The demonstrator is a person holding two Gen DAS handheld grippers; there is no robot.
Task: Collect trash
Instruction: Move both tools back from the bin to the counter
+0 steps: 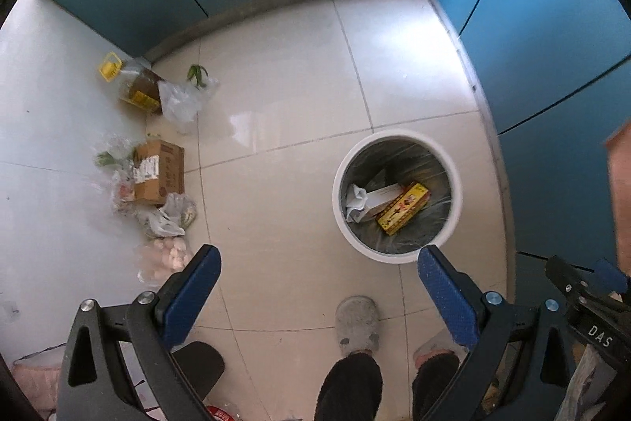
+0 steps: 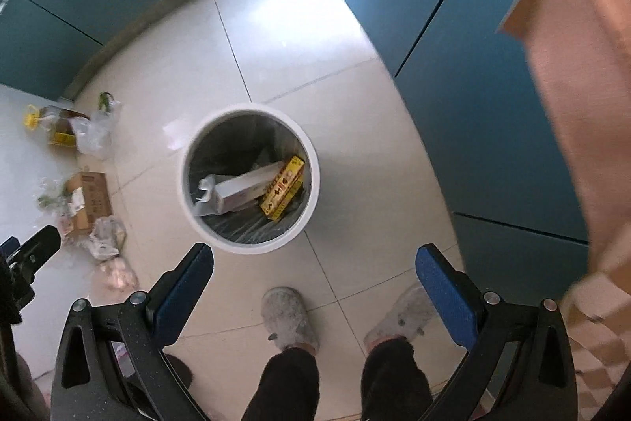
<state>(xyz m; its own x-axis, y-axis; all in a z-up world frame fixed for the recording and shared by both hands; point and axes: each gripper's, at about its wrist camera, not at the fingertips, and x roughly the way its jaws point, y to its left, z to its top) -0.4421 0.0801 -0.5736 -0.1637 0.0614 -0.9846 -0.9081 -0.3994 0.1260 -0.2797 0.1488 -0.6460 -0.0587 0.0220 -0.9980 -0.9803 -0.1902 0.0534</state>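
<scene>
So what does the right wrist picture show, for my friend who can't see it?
Looking straight down, a round white trash bin on a tiled floor holds a yellow box and a white box. The open, empty right claw frames it from below, above two grey slippers. Bags and a cardboard box lie left.

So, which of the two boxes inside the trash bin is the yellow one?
In the white trash bin, the yellow box with red print lies toward the blue cabinets. The other box is plain white and lies beside it, next to crumpled paper.

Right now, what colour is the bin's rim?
White rim on the round plastic bin; clearest in the right wrist view.
</scene>
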